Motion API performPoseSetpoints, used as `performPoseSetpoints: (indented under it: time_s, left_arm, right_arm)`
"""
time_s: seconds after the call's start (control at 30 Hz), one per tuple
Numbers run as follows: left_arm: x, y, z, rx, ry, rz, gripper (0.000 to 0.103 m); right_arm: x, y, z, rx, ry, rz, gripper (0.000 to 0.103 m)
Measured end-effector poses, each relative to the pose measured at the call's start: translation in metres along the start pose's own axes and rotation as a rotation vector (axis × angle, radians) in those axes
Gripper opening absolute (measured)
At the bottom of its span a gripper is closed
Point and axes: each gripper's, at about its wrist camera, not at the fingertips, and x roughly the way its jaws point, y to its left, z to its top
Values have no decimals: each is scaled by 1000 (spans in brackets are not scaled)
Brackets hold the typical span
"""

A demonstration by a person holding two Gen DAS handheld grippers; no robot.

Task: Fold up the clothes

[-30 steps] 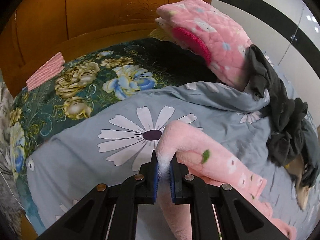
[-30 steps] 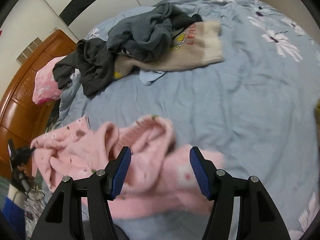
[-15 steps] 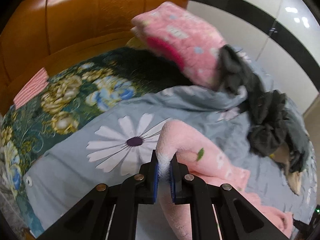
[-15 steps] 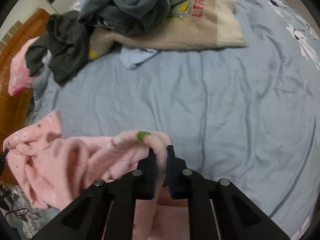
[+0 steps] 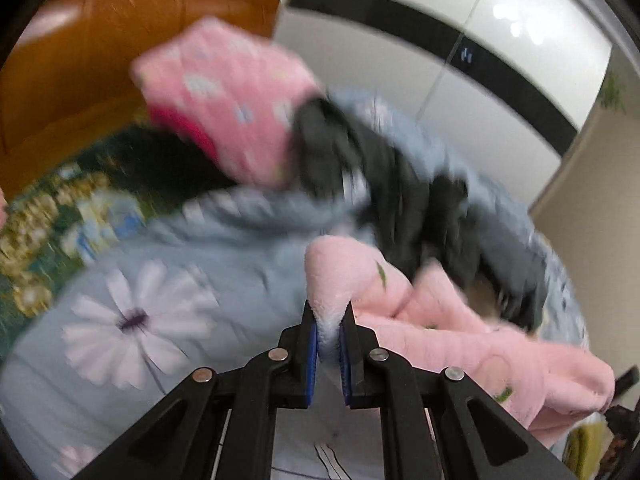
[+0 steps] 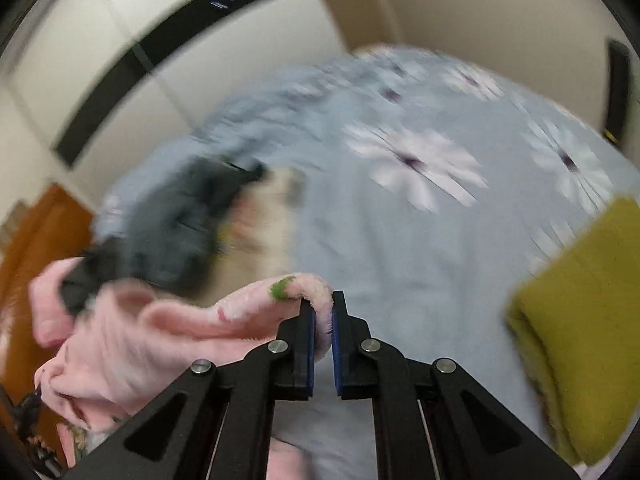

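A fluffy pink garment [image 5: 460,340] with small green leaf marks hangs between my two grippers above the bed. My left gripper [image 5: 328,320] is shut on one edge of it. My right gripper [image 6: 323,312] is shut on another edge of the same pink garment [image 6: 168,340], which sags away to the left. Both views are blurred by motion.
The bed has a grey-blue daisy cover [image 6: 400,240]. A heap of dark grey and beige clothes [image 6: 188,224] lies on it; it also shows in the left wrist view [image 5: 420,208]. A pink quilted pillow [image 5: 228,92] leans on the wooden headboard [image 5: 100,60]. A folded mustard-yellow cloth [image 6: 580,320] lies at right.
The right gripper closed on the pink garment's edge. Both grippers have lifted it off the bed, and both views have tilted up toward the wall.
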Motion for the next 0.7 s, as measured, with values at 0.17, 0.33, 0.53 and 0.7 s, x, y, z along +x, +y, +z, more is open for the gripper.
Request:
performPoseSetpoints:
  time_s: [0.17, 0.33, 0.53, 0.7]
  left_arm:
    - [56, 4, -50, -48, 165, 79, 10]
    - [55, 24, -72, -103, 215, 98, 14]
    - [25, 28, -69, -63, 203, 109, 39]
    - [4, 16, -53, -5, 155, 122, 49]
  right_arm:
    - [42, -54, -44, 56, 171, -99, 7]
    - [50, -79, -66, 124, 224, -80, 7]
    - [36, -71, -64, 83, 218, -78, 19]
    - [13, -59, -57, 15, 190, -59, 37]
